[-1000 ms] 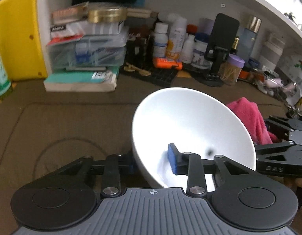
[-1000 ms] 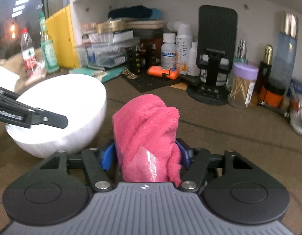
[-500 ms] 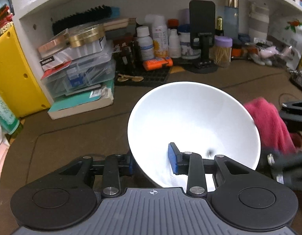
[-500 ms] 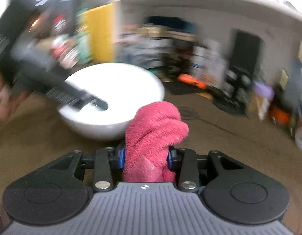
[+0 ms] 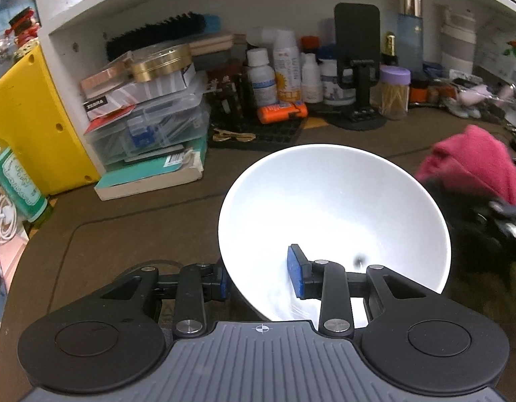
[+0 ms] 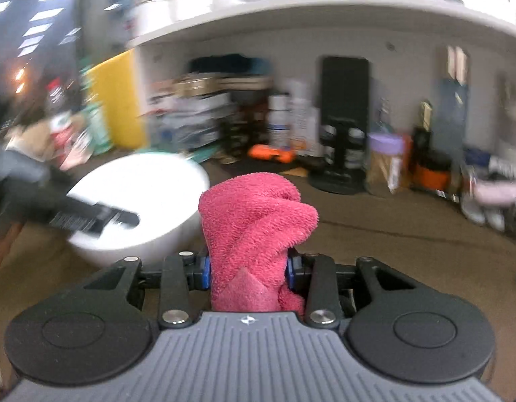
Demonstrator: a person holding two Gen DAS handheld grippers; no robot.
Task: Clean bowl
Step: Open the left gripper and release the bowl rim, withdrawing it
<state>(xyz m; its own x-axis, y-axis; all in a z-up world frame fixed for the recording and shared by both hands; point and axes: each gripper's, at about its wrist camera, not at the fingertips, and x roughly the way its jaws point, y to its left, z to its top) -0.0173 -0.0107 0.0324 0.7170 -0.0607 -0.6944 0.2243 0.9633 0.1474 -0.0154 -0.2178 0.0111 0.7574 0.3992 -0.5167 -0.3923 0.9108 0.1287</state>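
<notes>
Brown matted desk [image 5: 124, 234] below cluttered white shelf [image 5: 224, 6]; tilted glossy white ceramic bowl [image 5: 331, 201] at centre frame is pinched at its rim by left gripper [image 5: 261, 278], folded pink terry cloth [image 6: 254, 231] by right gripper [image 6: 248, 273].

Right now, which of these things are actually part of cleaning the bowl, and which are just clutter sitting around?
Part of the job:
- white bowl, clamped at its rim by the left gripper
- pink cloth, held in the right gripper

Just lying about:
- orange tube
- phone stand
- toothpick jar
- clear plastic box

My brown tabletop [image 5: 130, 207] carries stacked boxes and a book [image 5: 150, 176] at the left, an orange tube [image 5: 281, 112], bottles, a black phone stand [image 5: 358, 67] and a toothpick jar [image 5: 393, 92] behind.
</notes>
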